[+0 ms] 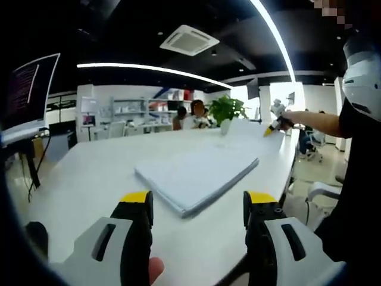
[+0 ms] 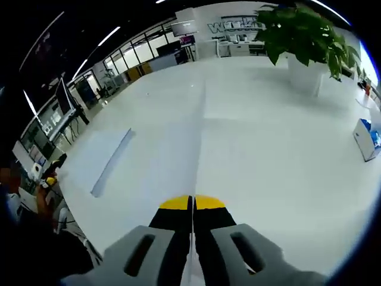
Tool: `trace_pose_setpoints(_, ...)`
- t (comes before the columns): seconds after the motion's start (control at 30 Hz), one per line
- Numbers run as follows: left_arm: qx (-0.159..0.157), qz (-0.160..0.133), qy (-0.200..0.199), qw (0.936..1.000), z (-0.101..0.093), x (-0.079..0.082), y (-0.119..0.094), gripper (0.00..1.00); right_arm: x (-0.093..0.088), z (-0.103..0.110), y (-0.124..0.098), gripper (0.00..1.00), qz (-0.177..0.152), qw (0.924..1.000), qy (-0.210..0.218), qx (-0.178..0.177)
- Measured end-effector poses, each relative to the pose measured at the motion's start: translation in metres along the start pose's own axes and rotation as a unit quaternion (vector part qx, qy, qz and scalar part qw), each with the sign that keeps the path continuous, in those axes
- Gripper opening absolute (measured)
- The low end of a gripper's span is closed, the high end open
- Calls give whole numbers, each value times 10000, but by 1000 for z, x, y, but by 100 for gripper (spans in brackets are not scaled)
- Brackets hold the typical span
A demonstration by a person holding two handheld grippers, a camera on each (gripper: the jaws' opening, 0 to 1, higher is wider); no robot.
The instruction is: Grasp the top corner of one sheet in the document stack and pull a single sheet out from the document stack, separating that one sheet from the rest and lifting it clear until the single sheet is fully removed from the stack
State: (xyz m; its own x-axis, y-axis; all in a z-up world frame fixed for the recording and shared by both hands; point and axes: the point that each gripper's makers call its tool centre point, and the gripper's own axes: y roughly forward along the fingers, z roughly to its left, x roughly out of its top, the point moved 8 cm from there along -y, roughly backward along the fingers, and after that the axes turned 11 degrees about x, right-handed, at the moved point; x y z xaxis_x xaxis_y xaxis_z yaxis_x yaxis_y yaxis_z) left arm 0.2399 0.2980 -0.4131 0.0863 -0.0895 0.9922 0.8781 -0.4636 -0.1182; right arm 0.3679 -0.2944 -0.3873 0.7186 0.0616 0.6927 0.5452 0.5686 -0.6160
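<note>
On the long white table [image 1: 89, 173], seen from the left gripper view, the left gripper [image 1: 198, 205] hangs low over the near edge with its yellow-tipped black jaws spread wide and nothing between them; a fingertip of the person shows at the bottom edge beside the left jaw. Just beyond those jaws lies the thick, flat stack of white paper sheets [image 1: 199, 173], square-edged and neat, one corner pointing toward the camera. Farther right, a bare outstretched arm [image 1: 312, 122] reaches over the far end of the table and carries the right gripper [image 1: 275, 128], small and hard to read there. In the right gripper view, the same stack [image 2: 101, 158] lies well apart at the left, a pale slab with a thin shadowed edge, while the right gripper [image 2: 193, 202] points out across bare tabletop, its yellow-tipped jaws pressed together; a thin pale sliver shows low between them, too slight to identify. A green leafy plant in a white pot [image 2: 303, 36] stands at the upper right.
</note>
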Motion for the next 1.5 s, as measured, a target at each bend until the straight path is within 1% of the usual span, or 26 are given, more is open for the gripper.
trace_pose_setpoints(0.03, -11, 31, 34, 10000, 0, -1, 1, 61, -4, 7, 2, 2, 36, 10000, 1, 1)
trace_pose_setpoints(0.07, -13, 45, 48, 10000, 0, -1, 2, 61, -5, 8, 3, 2, 55, 10000, 13, 4)
trace_pose_setpoints(0.1, -15, 52, 57, 10000, 0, -1, 2, 61, -4, 1, 2, 2, 88, 9999, 61, 15)
trace_pose_setpoints(0.2, -36, 33, 23, 10000, -2, -1, 4, 61, -10, 5, 4, 2, 188, 9997, 121, -56)
trace_pose_setpoints(0.23, -70, 44, 15, 10000, -3, -2, 5, 61, -13, 7, 5, 2, 224, 9996, 98, -146)
trace_pose_setpoints(0.37, -166, 95, 43, 9998, -7, -5, 6, 61, -12, -9, 5, 2, 270, 9992, 13, -309)
trace_pose_setpoints(0.57, -106, 87, 15, 9999, -5, -7, 6, 61, -19, -12, 7, 2, 320, 9984, -80, -465)
trace_pose_setpoints(0.63, -91, 72, -5, 9999, -5, -7, 5, 61, -20, -12, 8, 3, 294, 9981, -234, -495)
trace_pose_setpoints(0.67, -92, 67, -15, 9999, -5, -7, 5, 61, -18, -18, 7, 5, 266, 9970, -405, -601)
trace_pose_setpoints(0.7, -108, 69, -20, 9999, -6, -7, 5, 61, -18, -18, 7, 8, 265, 9967, -433, -631)
trace_pose_setpoints(0.8, -146, 115, -6, 9998, -7, -10, 4, 61, -15, -33, 3, 19, 273, 9933, -666, -908)
trace_pose_setpoints(0.87, -134, 127, -13, 9998, -6, -11, 3, 61, -14, -41, 0, 28, 282, 9918, -626, -1081)
trace_pose_setpoints(0.93, -116, 122, -22, 9999, -6, -11, 2, 61, -13, -49, -3, 33, 214, 9916, -576, -1142)
trace_pose_setpoints(1.03, -105, 103, -31, 9999, -5, -10, 1, 61, -13, -54, -8, 44, -43, 9913, -451, -1236)
trace_pose_setpoints(1.13, -89, 89, -26, 9999, -5, -10, 0, 61, -11, -57, -14, 56, -329, 9890, -465, -1367)
trace_pose_setpoints(1.2, -77, 87, -36, 9999, -4, -9, 0, 61, -9, -61, -18, 66, -520, 9870, -514, -1432)
trace_pose_setpoints(1.23, -69, 90, -32, 9999, -4, -9, -1, 61, -9, -58, -19, 70, -598, 9858, -561, -1465)
trace_pose_setpoints(1.27, -66, 92, -27, 9999, -4, -9, -1, 61, -6, -58, -23, 75, -692, 9810, -815, -1616)
trace_pose_setpoints(1.3, -63, 94, -22, 9999, -3, -9, -1, 61, -4, -57, -25, 77, -738, 9753, -1125, -1750)
trace_pose_setpoints(1.33, -60, 95, -24, 9999, -3, -8, -1, 61, -2, -53, -29, 78, -756, 9673, -1502, -1900)
trace_pose_setpoints(1.37, -58, 94, -26, 9999, -3, -8, -1, 61, 1, -45, -32, 81, -812, 9581, -1858, -2025)
trace_pose_setpoints(1.4, -56, 91, -24, 9999, -3, -8, -1, 61, 4, -39, -34, 84, -952, 9527, -2008, -2075)
trace_pose_setpoints(1.43, -58, 89, -17, 9999, -4, -7, -1, 61, 8, -32, -36, 87, -1175, 9477, -2111, -2086)
trace_pose_setpoints(1.47, -62, 91, -16, 9999, -4, -6, 0, 61, 13, -18, -39, 91, -1484, 9407, -2257, -2053)
trace_pose_setpoints(1.5, -64, 96, -14, 9999, -5, -6, 0, 61, 16, -10, -40, 96, -1672, 9365, -2310, -2041)
